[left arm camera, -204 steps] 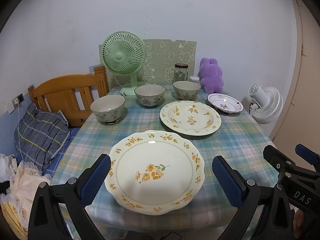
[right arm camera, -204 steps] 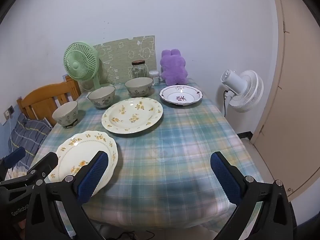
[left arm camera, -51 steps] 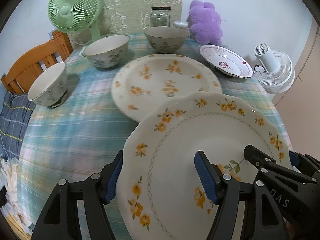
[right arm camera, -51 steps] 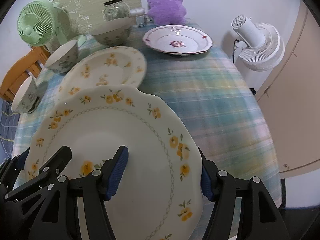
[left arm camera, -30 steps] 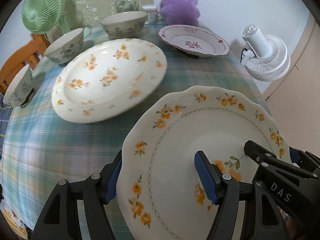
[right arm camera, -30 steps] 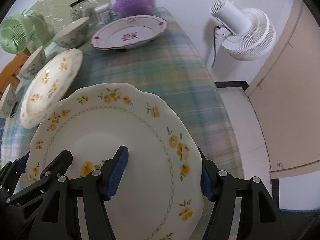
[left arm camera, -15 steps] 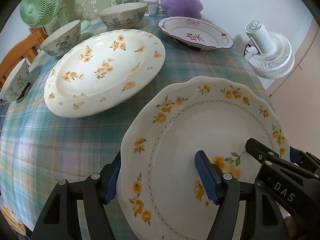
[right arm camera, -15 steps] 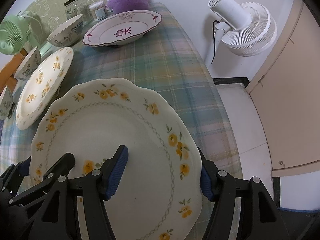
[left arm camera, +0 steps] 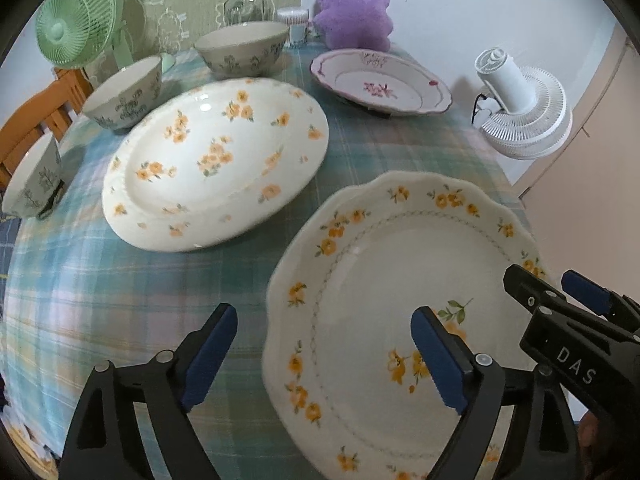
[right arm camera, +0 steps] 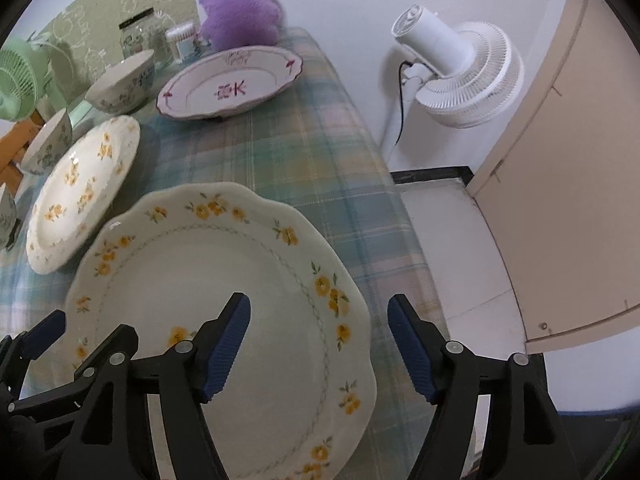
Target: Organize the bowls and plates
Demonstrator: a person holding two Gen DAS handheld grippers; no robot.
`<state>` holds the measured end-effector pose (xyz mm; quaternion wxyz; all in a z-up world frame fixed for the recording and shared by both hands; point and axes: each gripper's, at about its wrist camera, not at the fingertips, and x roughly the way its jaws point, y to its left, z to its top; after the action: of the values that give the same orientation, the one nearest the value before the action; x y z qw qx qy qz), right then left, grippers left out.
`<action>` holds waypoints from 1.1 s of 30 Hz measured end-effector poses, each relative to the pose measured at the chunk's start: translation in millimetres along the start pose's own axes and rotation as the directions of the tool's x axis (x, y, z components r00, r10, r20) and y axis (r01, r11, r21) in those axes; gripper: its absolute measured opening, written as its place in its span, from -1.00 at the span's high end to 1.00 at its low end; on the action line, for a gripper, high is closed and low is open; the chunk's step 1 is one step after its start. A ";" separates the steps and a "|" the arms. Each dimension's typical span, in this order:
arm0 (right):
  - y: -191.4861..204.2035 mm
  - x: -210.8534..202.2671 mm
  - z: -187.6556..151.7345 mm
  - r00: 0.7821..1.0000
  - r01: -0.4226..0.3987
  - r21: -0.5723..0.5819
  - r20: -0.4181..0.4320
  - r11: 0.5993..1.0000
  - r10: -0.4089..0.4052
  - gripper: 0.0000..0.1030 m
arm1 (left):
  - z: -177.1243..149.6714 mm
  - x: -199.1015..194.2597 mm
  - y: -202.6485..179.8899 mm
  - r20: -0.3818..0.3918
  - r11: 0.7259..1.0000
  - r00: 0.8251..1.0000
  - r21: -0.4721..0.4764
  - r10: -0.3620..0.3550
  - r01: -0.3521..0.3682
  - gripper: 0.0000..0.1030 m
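The near rim of the scalloped plate (left arm camera: 384, 264) is cut off below both views, so its seat on the surface (left arm camera: 100, 292) cannot be judged. Left tongs (left arm camera: 324, 348) and right tongs (right arm camera: 318, 344) are angled steeply down, jaws just spread, each straddling one plate edge, pads apart from it.

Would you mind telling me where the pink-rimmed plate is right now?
The pink-rimmed plate sits at the far right of the table, just in front of the purple plush toy, with the white fan off the table edge to its right.
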<state>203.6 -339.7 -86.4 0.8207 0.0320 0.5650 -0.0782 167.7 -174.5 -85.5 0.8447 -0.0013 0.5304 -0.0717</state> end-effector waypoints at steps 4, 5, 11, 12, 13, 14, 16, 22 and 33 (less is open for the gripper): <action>5.1 -16.2 -0.5 1.000 0.009 0.021 0.027 1.000 -0.009 -0.54 | 3.2 -13.6 12.9 0.021 1.000 1.000 0.004 -0.010 0.010 -0.84; 7.5 -20.1 -1.4 0.999 0.011 0.025 0.033 1.000 -0.012 -0.55 | 3.3 -16.5 16.9 0.026 1.000 1.000 0.005 -0.015 0.015 -0.84; 36.1 -38.0 -8.4 0.998 0.012 0.043 0.054 0.999 -0.014 -0.56 | -0.4 -30.1 47.6 0.039 0.999 0.999 0.026 -0.037 0.036 -0.84; 42.2 -41.2 -10.4 0.998 0.011 0.042 0.058 0.999 -0.014 -0.56 | -1.1 -32.3 53.0 0.044 0.999 0.998 0.028 -0.038 0.037 -0.84; 48.0 -43.4 -12.2 0.998 0.011 0.042 0.061 0.999 -0.013 -0.56 | -1.8 -34.8 61.0 0.049 0.999 0.998 0.031 -0.039 0.038 -0.84; 55.3 -46.1 -13.7 0.998 0.009 0.045 0.065 0.999 -0.012 -0.56 | -2.3 -36.9 67.5 0.052 0.999 0.998 0.033 -0.040 0.038 -0.85; 69.6 -51.9 -16.8 0.997 0.013 0.049 0.074 0.999 -0.017 -0.56 | -2.6 -40.8 81.0 0.055 0.999 0.998 0.040 -0.039 0.037 -0.85; 107.2 -63.6 -22.6 0.995 0.008 0.064 0.096 0.998 -0.014 -0.56 | -0.7 -48.6 116.7 0.087 0.997 0.996 0.075 -0.016 0.010 -0.85; 162.8 -71.1 -3.2 0.986 -0.017 0.063 0.167 0.998 0.006 -0.56 | 31.1 -48.7 157.6 0.129 0.996 0.992 0.092 -0.004 -0.007 -0.85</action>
<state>202.6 -172.3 -27.0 0.8642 0.0547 0.4913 -0.0940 193.6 -14.9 -40.6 0.8764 0.0336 0.4709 -0.0954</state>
